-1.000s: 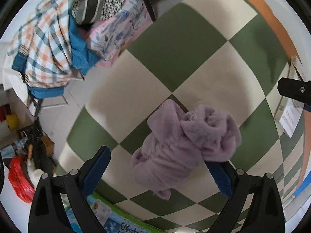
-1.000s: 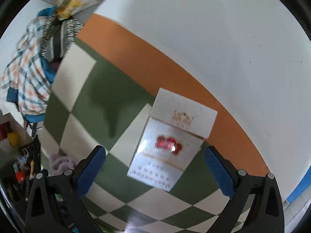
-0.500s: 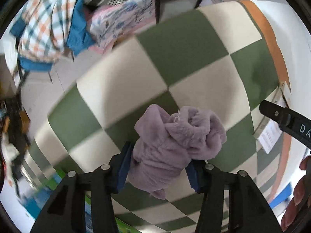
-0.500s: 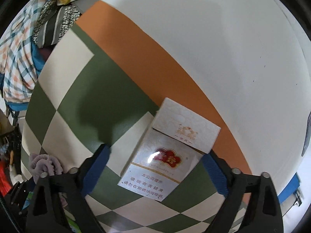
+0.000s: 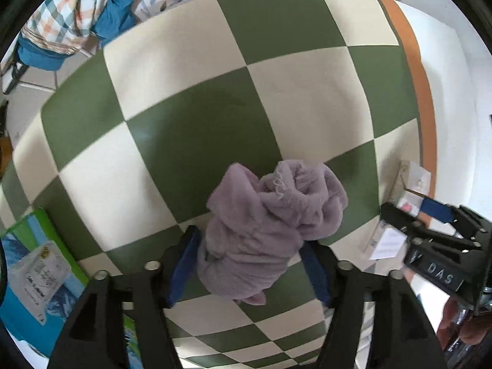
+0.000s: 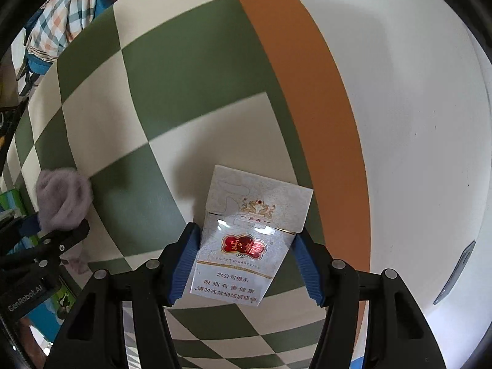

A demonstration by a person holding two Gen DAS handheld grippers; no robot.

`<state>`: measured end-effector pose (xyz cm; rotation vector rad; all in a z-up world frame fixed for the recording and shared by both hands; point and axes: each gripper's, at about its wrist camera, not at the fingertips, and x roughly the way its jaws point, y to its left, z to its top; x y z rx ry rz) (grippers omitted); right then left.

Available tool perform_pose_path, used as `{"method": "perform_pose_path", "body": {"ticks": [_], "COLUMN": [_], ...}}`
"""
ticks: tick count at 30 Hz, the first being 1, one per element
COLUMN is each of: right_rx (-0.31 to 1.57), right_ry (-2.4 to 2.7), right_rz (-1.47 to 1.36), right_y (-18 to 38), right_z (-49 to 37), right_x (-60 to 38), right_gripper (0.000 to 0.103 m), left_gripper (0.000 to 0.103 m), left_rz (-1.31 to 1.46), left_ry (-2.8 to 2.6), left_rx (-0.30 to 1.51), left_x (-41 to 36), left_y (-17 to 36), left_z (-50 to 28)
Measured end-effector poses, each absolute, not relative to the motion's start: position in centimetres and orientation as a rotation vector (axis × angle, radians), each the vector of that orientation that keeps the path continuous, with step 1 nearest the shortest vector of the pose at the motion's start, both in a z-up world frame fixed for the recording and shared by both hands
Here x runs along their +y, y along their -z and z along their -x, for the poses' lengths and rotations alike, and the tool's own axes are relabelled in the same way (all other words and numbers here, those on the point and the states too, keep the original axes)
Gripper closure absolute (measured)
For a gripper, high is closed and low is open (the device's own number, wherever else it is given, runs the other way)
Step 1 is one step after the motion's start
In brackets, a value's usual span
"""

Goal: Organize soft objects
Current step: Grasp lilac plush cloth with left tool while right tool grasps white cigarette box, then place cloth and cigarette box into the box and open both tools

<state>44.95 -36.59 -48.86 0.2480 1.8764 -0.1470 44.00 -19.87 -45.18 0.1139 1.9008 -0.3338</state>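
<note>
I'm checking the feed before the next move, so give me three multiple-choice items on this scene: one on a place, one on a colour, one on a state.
1. What lies between the left gripper's blue pads?
A. a fluffy cloth bundle
B. a plaid shirt
C. a phone

2. What colour is that bundle?
A. orange
B. lilac
C. green

3. How does the cigarette pack stand with the right gripper?
A. far outside its jaws
B. crushed flat under one finger
C. between the jaws, both pads against its sides

Answers: 1 A, the fluffy cloth bundle fills the gap. 2 B, it is pale lilac against the checked mat. 3 C, the cigarette pack sits between the pads, lid flap ajar.
</note>
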Motion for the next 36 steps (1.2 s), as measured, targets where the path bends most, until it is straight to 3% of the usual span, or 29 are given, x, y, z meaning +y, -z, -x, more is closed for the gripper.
{"method": "perform_pose_path", "body": {"ticks": [2,3,5,7,8,10,12,13,14,24,28,36], "right_rx": [1.902,1.899,1.883,1.884,1.886,1.867,1.848,1.838,1.828,1.779,1.694,1.522], "right_ry": [0.137,0.134,0.147,0.174,0.187,0.203,0.217,0.219,0.221,0.177,0.063,-0.193], "right_rz": [-0.303,-0.334,-0.346,-0.318,-0.303,-0.276,-0.29,-0.289,-0.288,-0.247,-0.237,-0.243], "right_y": [49.3,49.4,49.2,48.8,48.8,48.5,48.1,47.6,46.9,43.4,38.1,26.0], "right_z": [-45.1,-45.2,-45.3,-44.6,-44.5,-44.2,-44.1,-43.8,-43.2,-40.5,-39.4,-35.4], "right_x": [-36.6,-36.7,-36.6,-37.1,-36.8,-36.3,-36.3,-36.2,-35.5,-33.6,-31.5,-22.9], "right_gripper": [0.02,0.018,0.016,0.016,0.016,0.017,0.018,0.025,0.044,0.045,0.045,0.045], "left_gripper": [0.036,0.036,0.037,0.047,0.057,0.059,0.061,0.061,0.062,0.062,0.062,0.062], "left_rz": [-0.11,-0.119,-0.147,-0.222,-0.294,-0.312,-0.288,-0.278,-0.272,-0.107,0.01,0.171], "left_ry": [0.33,0.328,0.323,0.3,0.275,0.27,0.251,0.241,0.238,0.245,0.273,0.22], "left_rx": [1.899,1.897,1.883,1.852,1.825,1.806,1.798,1.788,1.78,1.657,1.595,1.467], "left_x": [-19.7,-19.8,-20.1,-20.9,-21.6,-21.9,-21.8,-21.7,-21.2,-18.9,-16.2,-3.5], "left_y": [45.2,45.3,45.3,44.9,44.8,44.7,44.5,44.3,44.0,36.8,32.5,23.9], "left_z": [-44.1,-44.0,-43.7,-42.9,-42.2,-41.9,-41.6,-41.4,-41.1,-37.6,-35.3,-29.3]}}
